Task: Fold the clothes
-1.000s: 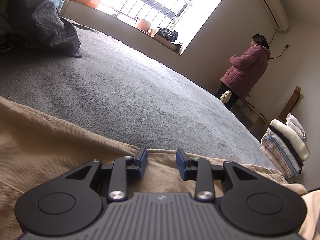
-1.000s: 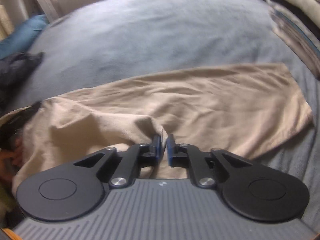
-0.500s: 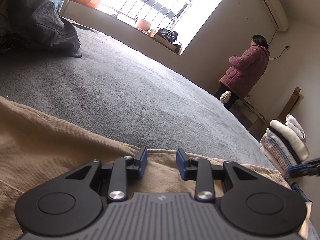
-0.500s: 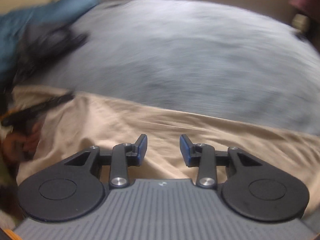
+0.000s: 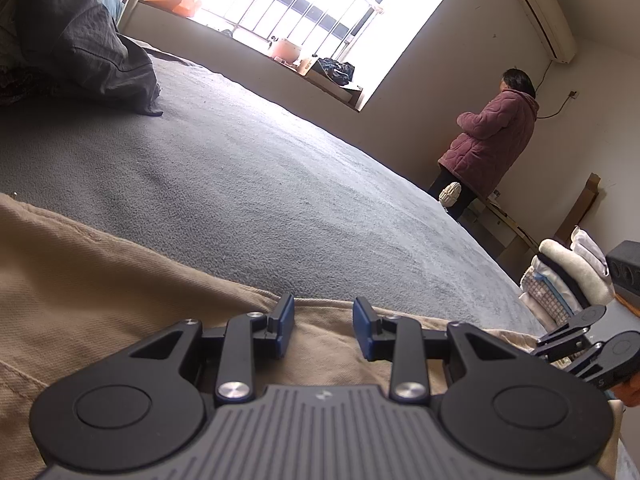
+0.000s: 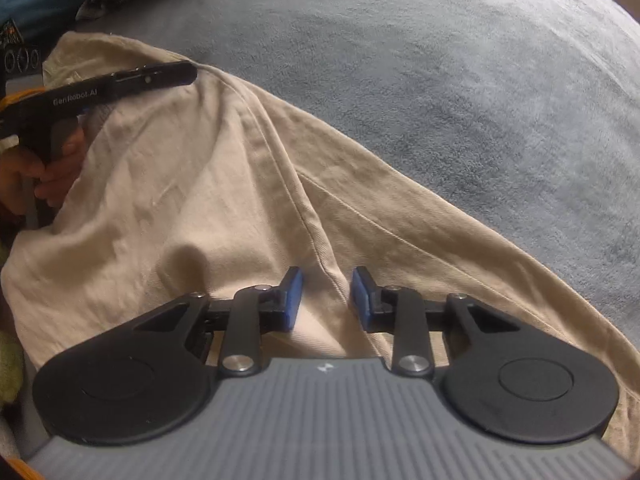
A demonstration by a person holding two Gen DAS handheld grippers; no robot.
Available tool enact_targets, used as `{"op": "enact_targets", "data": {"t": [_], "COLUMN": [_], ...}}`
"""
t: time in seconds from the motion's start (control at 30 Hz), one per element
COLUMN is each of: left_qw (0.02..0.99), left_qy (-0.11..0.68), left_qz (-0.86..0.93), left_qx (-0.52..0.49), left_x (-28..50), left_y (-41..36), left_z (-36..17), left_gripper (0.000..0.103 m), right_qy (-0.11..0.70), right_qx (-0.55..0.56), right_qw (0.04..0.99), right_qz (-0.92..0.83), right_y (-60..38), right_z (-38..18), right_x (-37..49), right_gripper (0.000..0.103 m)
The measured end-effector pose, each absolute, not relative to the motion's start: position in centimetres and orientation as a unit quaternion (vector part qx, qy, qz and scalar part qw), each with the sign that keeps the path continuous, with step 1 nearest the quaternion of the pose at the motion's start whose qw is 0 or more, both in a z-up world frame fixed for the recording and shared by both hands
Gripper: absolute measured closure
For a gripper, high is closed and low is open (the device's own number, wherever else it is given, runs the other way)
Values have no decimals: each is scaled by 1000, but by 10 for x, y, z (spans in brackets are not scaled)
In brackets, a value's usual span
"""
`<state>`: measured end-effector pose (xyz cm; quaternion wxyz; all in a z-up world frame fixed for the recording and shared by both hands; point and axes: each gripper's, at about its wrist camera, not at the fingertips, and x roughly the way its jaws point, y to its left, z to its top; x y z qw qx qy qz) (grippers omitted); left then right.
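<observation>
Beige trousers (image 6: 224, 184) on grey bed (image 6: 440, 60); left gripper (image 5: 323, 330) fingers apart, right gripper (image 6: 326, 298) fingers closing, gripping nothing.

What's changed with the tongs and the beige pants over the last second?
The right tongs let go of the fold they were pinching, swung to a seam on the beige pants, and are closing with the seam between the pads. The left tongs stayed put, parted over the cloth; the grey blanket is unchanged.

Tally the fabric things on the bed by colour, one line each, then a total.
Beige: 1, the trousers under both grippers
Dark grey: 1, the crumpled bedding at the far end
Mixed white and patterned: 1, the folded stack at the bed's edge
Total: 3
</observation>
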<state>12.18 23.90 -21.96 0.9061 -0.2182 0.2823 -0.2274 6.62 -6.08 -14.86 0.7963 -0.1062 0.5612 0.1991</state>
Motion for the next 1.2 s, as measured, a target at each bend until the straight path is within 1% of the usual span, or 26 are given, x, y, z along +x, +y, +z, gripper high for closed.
{"op": "enact_targets", "data": {"t": [0.07,0.1,0.3,0.43,0.57,0.73,0.83,0.9,0.97,1.07,1.13,1.2], "left_qw": [906,907,907,908,909,909,912,916,925,924,916,905], "left_qy": [282,282,282,282,282,282,282,278,266,263,276,292], "left_qz": [-227,-227,-227,-227,-226,-227,-226,-222,-217,-242,-272,-301], "left_qx": [-217,-216,-215,-213,-210,-207,-197,-183,-161,-134,-105,-75], "left_x": [122,122,122,123,123,120,119,116,110,104,105,110], "left_y": [239,239,239,239,238,237,234,231,225,209,189,165], "left_z": [-219,-219,-219,-218,-218,-217,-213,-206,-195,-176,-166,-160], "left_gripper": [69,69,69,69,69,69,67,59,53,53,54,63], "right_qy": [557,550,497,490,488,500,497,496,493,489,487,488], "right_qx": [-127,-150,-274,-318,-359,-356,-342,-323,-305,-277,-256,-228], "right_qw": [799,801,813,803,787,781,789,799,807,819,827,835], "right_qz": [190,184,129,116,114,116,112,108,109,111,115,114], "right_y": [-53,-47,-24,-24,-20,-28,-31,-37,-43,-51,-56,-63], "right_z": [-147,-144,-121,-123,-138,-161,-166,-163,-161,-159,-158,-155], "right_x": [61,57,48,61,72,78,80,81,80,80,80,83], "right_gripper": [99,101,101,101,101,101,100,100,100,99,98,92]}}
